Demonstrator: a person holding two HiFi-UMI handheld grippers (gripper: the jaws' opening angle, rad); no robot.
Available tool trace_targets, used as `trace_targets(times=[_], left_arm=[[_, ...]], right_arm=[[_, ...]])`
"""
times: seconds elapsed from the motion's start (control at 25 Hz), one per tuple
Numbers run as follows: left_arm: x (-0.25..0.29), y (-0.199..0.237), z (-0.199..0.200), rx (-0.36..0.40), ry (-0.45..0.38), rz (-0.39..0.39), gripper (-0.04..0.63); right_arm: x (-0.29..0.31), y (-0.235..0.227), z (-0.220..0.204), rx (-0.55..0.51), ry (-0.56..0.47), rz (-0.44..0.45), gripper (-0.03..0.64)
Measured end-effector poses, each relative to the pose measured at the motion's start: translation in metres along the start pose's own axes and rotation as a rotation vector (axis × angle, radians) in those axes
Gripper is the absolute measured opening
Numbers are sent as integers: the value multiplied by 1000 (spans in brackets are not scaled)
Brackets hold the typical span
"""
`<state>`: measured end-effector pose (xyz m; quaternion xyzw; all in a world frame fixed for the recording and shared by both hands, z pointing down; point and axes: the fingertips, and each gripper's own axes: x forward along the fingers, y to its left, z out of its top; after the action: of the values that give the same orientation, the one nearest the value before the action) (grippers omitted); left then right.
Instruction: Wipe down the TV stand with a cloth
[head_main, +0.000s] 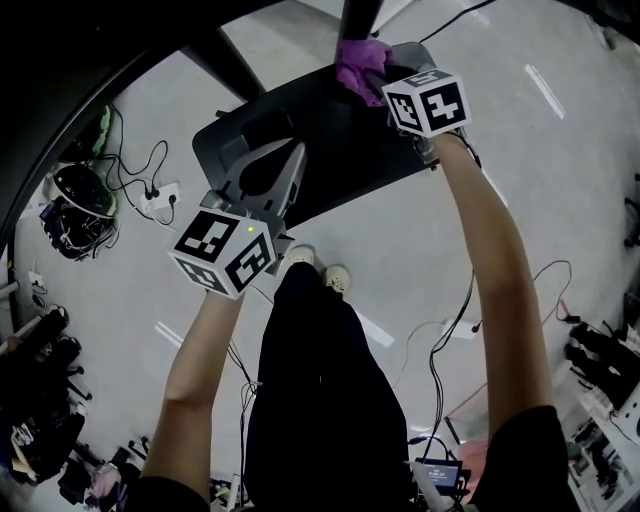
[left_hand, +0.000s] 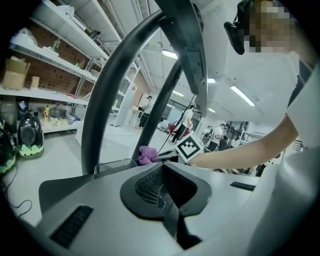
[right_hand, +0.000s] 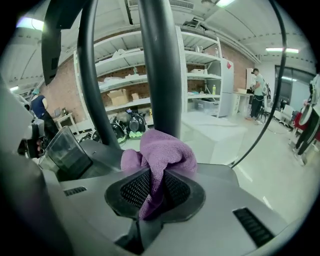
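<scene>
The TV stand's dark flat base (head_main: 340, 165) lies on the floor, with its black pole (right_hand: 160, 65) rising from the far edge. A purple cloth (head_main: 360, 62) is bunched at the foot of the pole. My right gripper (head_main: 388, 88) is shut on the cloth (right_hand: 162, 150), which bulges out above the gripper (right_hand: 156, 175). My left gripper (head_main: 290, 160) hovers over the base's near left part, shut with nothing in it (left_hand: 161, 170). From the left gripper view the cloth (left_hand: 146, 155) shows beside the pole.
A small clear-walled box (left_hand: 115, 166) sits on the base between the left gripper and the pole. Cables and a power strip (head_main: 160, 195) lie on the floor at left, beside dark gear (head_main: 75, 215). The person's shoes (head_main: 315, 265) stand at the base's near edge. Shelving (right_hand: 125, 95) stands behind.
</scene>
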<state>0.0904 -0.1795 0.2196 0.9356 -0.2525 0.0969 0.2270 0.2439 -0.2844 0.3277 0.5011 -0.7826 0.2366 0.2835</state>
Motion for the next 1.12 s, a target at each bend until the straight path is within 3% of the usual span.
trace_targets(times=[0.16,0.48,0.6,0.92,1.12], left_arm=[[-8,12,-3,-3,5,10,6],[-17,13,-3,-5,3,20,6],[-20,17,-7,-9,3,29,6],[-32,16,-13,-30,2,30,6],[-40,14,-16,-40,-6,27,6]], right_arm=[[3,-12,1,-18,24,-52,74],[-23,-84,-16,140,30,-230,74],[-27,-100,-20,140,46,-280,74],[-38,-108,-19,133,58,-398,74],[-49,-84,-9,110,14,-368,74]])
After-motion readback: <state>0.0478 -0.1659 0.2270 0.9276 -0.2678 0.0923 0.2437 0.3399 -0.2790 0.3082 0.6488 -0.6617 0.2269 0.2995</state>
